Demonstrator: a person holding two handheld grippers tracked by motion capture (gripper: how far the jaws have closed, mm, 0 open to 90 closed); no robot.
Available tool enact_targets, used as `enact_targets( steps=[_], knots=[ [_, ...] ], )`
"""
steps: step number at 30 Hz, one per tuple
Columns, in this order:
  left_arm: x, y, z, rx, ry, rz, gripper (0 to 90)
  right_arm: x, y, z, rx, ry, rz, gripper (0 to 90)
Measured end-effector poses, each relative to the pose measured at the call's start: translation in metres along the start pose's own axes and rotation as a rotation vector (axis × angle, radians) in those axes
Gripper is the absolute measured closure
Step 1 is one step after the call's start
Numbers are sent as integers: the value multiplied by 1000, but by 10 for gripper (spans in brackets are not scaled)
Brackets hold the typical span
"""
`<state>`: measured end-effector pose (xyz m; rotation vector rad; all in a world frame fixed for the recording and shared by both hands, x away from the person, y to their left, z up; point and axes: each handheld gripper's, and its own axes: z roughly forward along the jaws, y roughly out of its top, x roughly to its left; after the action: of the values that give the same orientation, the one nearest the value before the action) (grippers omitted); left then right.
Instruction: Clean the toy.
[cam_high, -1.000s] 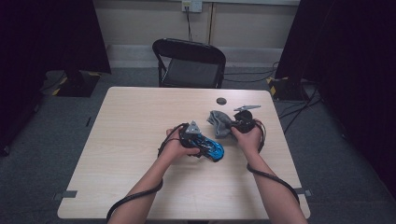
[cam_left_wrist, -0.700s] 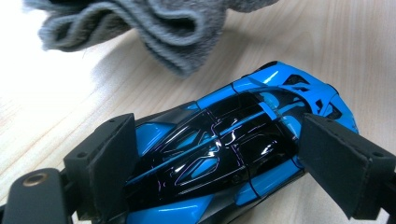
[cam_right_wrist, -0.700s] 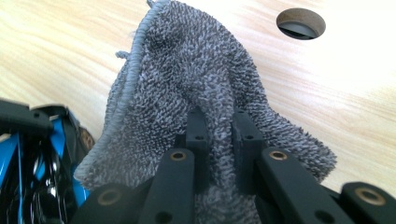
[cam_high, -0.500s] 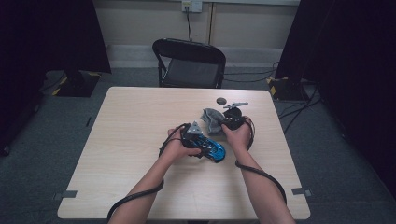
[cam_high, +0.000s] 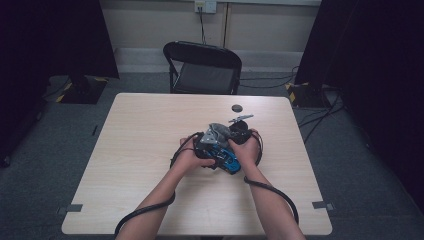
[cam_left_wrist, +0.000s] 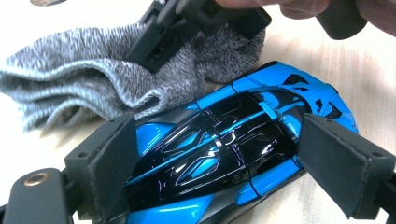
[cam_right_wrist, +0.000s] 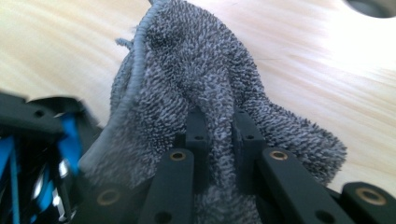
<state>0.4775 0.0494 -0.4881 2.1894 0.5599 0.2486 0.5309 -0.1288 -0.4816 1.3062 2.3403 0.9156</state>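
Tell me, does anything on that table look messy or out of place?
Only the grey cloth: it lies crumpled against the blue toy car, one fold pinched in the right hand-held gripper. The car looks undamaged between the left hand-held gripper's pads.

We see both forearms converging at the blue toy car (cam_high: 227, 159). Left gripper (cam_left_wrist: 224, 163) clamps its sides with jaws wide; right gripper (cam_right_wrist: 219, 133), just beyond the car, pinches grey cloth (cam_right_wrist: 201, 79).
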Motion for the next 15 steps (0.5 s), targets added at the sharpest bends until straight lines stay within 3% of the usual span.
enact_targets(
  steps=[7, 15],
  knots=[
    [1, -1, -1, 2, 1, 4, 124, 6, 1, -1, 30, 91, -150, 804],
    [1, 0, -1, 3, -3, 6, 127, -3, -5, -7, 34, 158, -194, 806]
  ],
)
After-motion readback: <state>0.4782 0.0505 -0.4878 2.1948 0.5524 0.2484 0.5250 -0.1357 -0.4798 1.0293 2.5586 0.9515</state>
